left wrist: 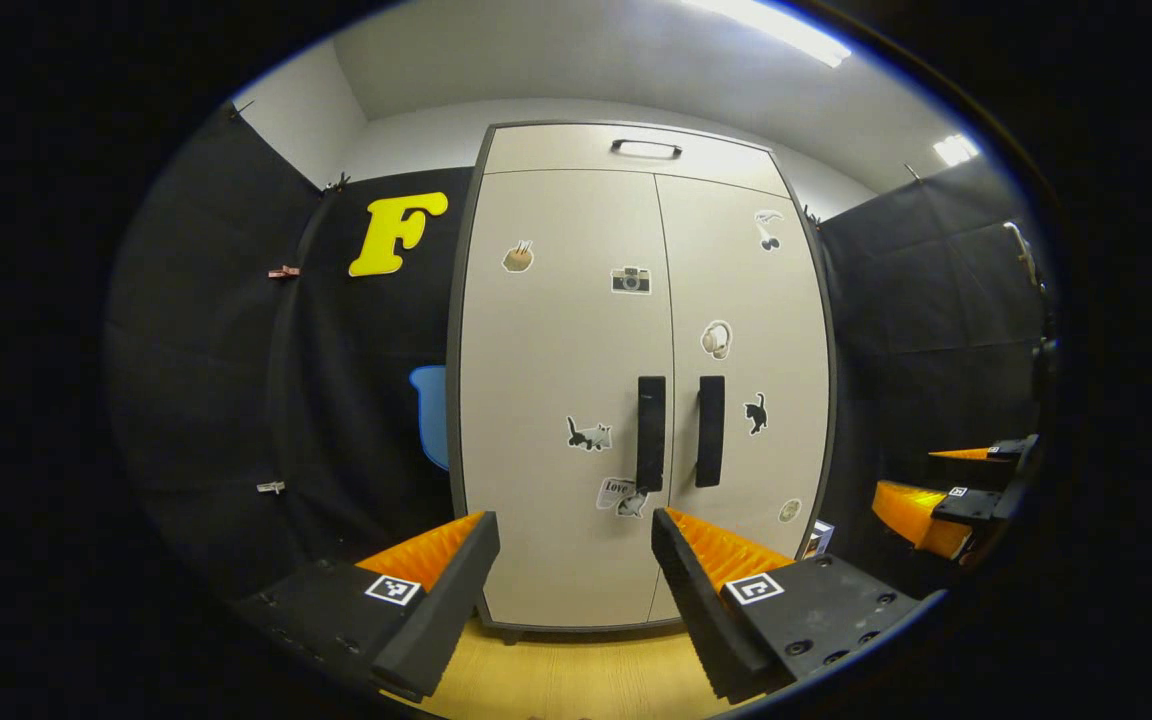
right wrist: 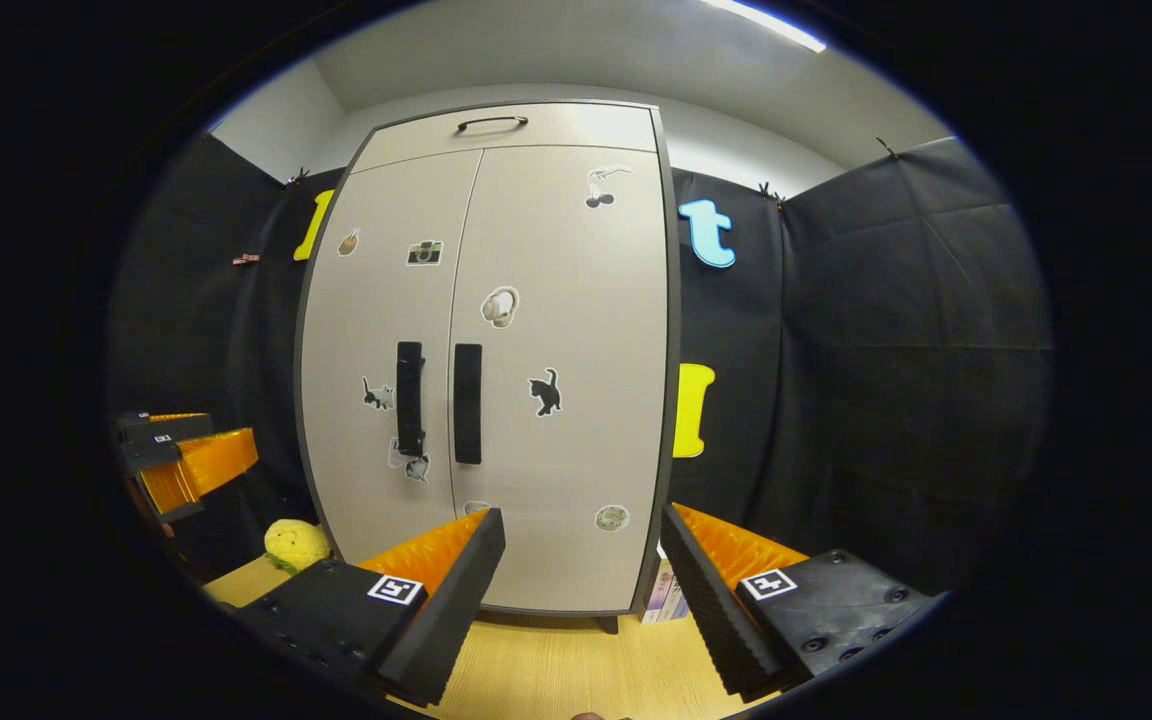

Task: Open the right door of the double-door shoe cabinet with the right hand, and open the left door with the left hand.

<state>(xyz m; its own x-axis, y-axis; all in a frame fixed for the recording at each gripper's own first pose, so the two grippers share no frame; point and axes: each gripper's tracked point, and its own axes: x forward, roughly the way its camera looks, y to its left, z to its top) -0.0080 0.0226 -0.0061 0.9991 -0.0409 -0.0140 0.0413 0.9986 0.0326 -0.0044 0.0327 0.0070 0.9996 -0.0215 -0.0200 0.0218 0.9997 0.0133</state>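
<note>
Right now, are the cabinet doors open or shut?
Shut. Both doors lie flat, edges meeting, and the handles sit side by side.

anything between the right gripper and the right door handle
Nothing stands in the way. In the right gripper view the right gripper, jaws open, faces the shut cabinet, with just bare wooden floor and open air before the right door handle.
</note>
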